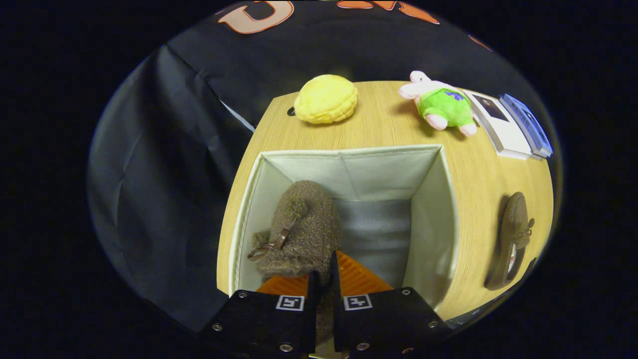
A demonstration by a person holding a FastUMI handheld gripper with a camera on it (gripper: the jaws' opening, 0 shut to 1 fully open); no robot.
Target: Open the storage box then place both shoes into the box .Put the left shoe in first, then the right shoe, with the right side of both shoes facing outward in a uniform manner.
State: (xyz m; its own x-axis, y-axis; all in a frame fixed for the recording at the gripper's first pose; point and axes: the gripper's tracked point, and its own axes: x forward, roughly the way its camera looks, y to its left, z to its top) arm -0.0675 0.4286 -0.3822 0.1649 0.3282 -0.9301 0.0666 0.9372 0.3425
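Our claw (323,279) is clamped on the heel of a fuzzy shoe (301,229) hanging inside the open box (438,209), left of its middle, while the other shoe (513,239) lies on the table (379,124) right of the box, beyond it a yellow plush (326,98), a green toy (442,104) and books (513,124).

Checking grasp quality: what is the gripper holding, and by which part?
The gripper is shut on the fuzzy brown shoe, pinching its heel-end rim, inside the storage box.
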